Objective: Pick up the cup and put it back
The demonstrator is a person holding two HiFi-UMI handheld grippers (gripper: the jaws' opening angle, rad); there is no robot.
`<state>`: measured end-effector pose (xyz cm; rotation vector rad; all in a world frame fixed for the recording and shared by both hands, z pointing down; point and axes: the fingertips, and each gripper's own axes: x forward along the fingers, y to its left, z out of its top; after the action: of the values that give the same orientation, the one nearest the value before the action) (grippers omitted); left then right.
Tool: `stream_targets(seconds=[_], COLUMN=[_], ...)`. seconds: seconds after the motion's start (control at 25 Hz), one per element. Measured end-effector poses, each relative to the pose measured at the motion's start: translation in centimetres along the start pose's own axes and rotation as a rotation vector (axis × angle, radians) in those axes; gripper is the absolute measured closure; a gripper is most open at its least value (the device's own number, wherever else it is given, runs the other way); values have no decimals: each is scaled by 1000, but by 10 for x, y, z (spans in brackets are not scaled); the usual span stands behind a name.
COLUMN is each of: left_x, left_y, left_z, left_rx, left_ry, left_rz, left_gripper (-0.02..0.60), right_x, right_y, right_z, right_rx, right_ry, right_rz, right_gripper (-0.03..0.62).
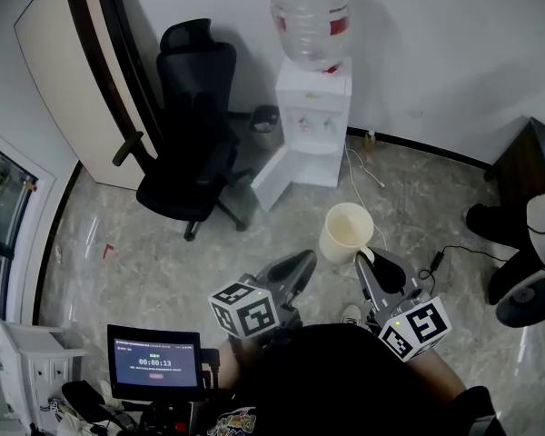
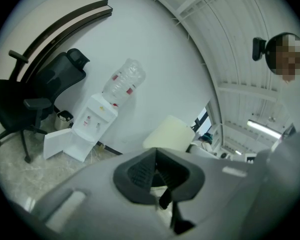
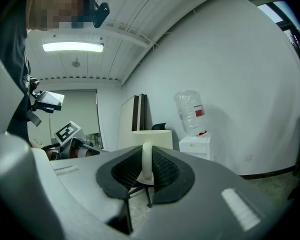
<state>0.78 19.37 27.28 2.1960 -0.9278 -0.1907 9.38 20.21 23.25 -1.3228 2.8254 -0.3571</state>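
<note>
The right tool [image 1: 371,263] grips the cup [image 1: 345,230] by its handle [image 3: 147,159] up in the air, the left tool [image 2: 156,160] is closed and empty, and putting the cup back is not done yet.

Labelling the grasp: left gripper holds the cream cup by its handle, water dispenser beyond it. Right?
One error: the holder is the right gripper, not the left. The right gripper view shows it closed on the handle of the cup; the left gripper holds nothing. The cream colour, the handle grip and the water dispenser beyond the cup all stand.
</note>
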Motion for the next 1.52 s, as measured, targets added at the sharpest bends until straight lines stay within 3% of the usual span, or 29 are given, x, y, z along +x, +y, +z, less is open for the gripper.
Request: stream_targets(seconds=[1.52], left_x=[-4], left_y=[2], left_z=[1], left_rx=[-8], left_ry=[-24], left_rz=[19], left_gripper=[577], right_x=[-3], right_y=[-1], right_z=[-2], right_rx=[14], right_ry=[-9], right_rz=[11], right_gripper=[546])
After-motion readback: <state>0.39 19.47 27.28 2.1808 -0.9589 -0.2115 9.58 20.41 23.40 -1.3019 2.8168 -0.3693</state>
